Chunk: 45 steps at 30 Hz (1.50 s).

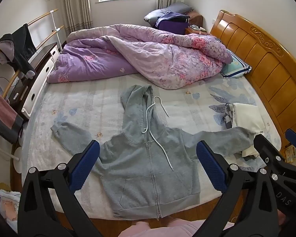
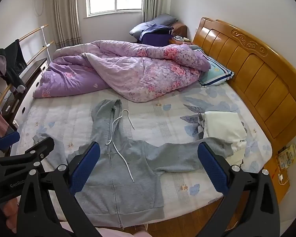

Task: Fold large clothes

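Observation:
A grey zip hoodie (image 1: 148, 162) lies flat, front up, on the bed with its hood toward the quilt, sleeves spread out and white drawstrings loose; it also shows in the right wrist view (image 2: 126, 169). Its hem reaches the bed's near edge. My left gripper (image 1: 148, 158) is open and empty, held above the hoodie's chest. My right gripper (image 2: 149, 164) is open and empty, above the hoodie's right side and sleeve (image 2: 187, 154). The right gripper shows at the right edge of the left wrist view (image 1: 276, 148).
A rumpled purple floral quilt (image 1: 140, 57) covers the far half of the bed. Folded white and checked clothes (image 2: 223, 132) lie under the right sleeve's cuff. The wooden headboard (image 2: 256, 75) stands at right. A clothes rack (image 1: 15, 53) and dresser stand at left.

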Tool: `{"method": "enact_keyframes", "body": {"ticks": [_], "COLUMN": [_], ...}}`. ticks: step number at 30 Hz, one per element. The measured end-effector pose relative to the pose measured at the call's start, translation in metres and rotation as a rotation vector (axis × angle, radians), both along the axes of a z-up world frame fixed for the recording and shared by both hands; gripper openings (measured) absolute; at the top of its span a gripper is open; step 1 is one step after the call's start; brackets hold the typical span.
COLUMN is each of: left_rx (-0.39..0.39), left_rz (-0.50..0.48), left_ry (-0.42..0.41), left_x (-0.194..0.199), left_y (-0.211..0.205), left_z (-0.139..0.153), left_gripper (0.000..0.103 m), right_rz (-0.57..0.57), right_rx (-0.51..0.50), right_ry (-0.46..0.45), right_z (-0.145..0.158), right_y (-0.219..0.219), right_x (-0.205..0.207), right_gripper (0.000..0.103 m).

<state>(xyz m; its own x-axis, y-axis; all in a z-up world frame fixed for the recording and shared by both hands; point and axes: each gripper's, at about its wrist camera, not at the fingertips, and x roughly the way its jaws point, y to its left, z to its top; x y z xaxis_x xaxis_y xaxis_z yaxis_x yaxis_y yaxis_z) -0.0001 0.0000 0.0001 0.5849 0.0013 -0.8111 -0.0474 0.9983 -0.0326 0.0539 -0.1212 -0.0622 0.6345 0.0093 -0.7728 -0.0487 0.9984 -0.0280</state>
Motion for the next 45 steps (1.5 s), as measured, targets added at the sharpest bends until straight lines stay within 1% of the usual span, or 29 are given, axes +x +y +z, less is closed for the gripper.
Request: {"method": "enact_keyframes", "body": {"ticks": [1,6,7,14,18,20,31,45], "left_rx": [-0.002,-0.006,-0.006,-0.009,-0.014,-0.013,-0.023,-0.023], "left_rz": [0.0,0.0,0.0,-0.002,-0.002,0.0,0.004,0.005], "left_ry": [0.001,0.003,0.002,0.006,0.008,0.012,0.028,0.03], "left_x": [0.0,0.0,-0.001,0.0,0.0,-0.001,0.001,0.002], "left_y": [0.0,0.0,0.0,0.0,0.0,0.001,0.005,0.004], "left_z": [0.0,0.0,0.001,0.0,0.0,0.0,-0.01,-0.01], "left_gripper": [0.098,0.098,0.098,0.098,0.098,0.098,0.098,0.098], "right_rz": [-0.001,-0.006,0.003,-0.004,0.004,0.011,0.012,0.01], "right_rx": [0.002,0.001,0.003,0.011,0.007,0.011,0.016,0.009], "right_ry": [-0.017,-0.001,0.003,0.009,0.017,0.025,0.041,0.048], "right_z": [0.001,0.0,-0.001,-0.002,-0.004,-0.004,-0.007,-0.01], "right_y": [0.0,0.001,0.006,0.009,0.019,0.01,0.008,0.01], "right_x": [-0.001,-0.004,0.002,0.005,0.006,0.008,0.009,0.01], "right_gripper": [0.096,0.096,0.096,0.096,0.096,0.096,0.096,0.096]}}
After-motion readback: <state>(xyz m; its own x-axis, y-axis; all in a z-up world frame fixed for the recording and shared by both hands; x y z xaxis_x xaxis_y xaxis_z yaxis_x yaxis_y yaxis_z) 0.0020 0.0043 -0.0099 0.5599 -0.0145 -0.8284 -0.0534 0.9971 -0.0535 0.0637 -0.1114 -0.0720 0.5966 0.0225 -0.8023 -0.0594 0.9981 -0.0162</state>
